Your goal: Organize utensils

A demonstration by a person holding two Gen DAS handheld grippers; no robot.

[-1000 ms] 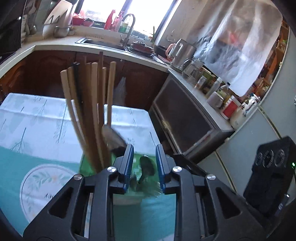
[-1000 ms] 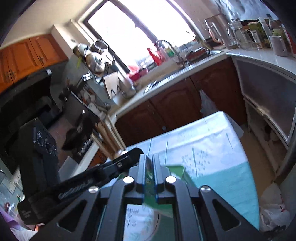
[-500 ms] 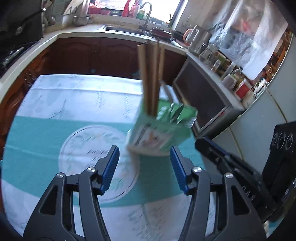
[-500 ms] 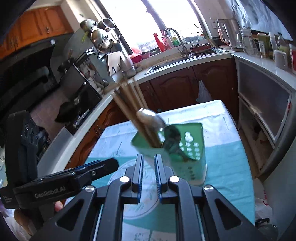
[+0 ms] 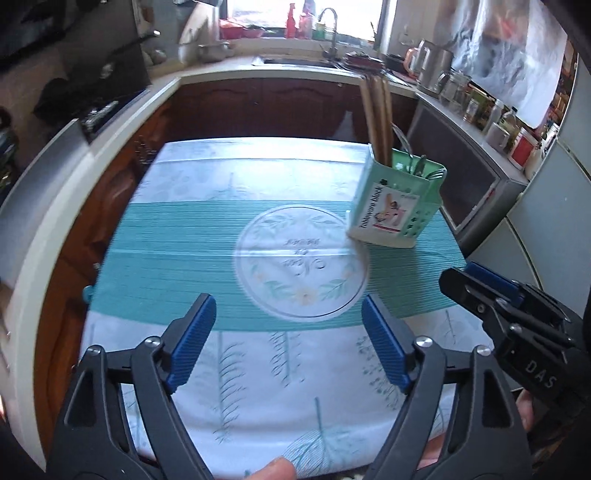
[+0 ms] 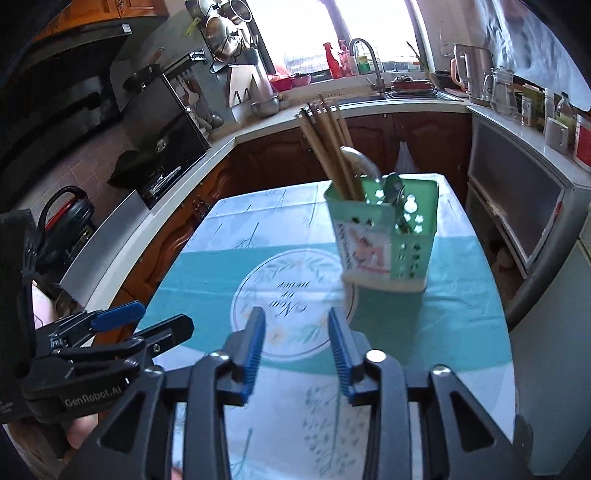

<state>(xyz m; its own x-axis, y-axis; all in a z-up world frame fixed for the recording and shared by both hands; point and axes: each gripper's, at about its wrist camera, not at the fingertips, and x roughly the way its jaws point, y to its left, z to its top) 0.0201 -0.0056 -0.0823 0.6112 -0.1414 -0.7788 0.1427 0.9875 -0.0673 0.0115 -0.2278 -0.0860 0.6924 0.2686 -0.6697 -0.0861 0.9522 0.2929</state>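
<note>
Several chopsticks and metal utensils are standing in the green holder toward the table's far right edge. Both the left gripper and right gripper, jaws just widened and empty, are hovering well short of it. Leaning chopsticks are likely making the holder top-heavy, so a nudge could tip it.

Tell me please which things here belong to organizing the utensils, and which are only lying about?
Belong to the job:
green utensil holder
wooden chopsticks
metal spoons

Only lying about:
kettle
glass jug
red bottles
hanging pans
</note>
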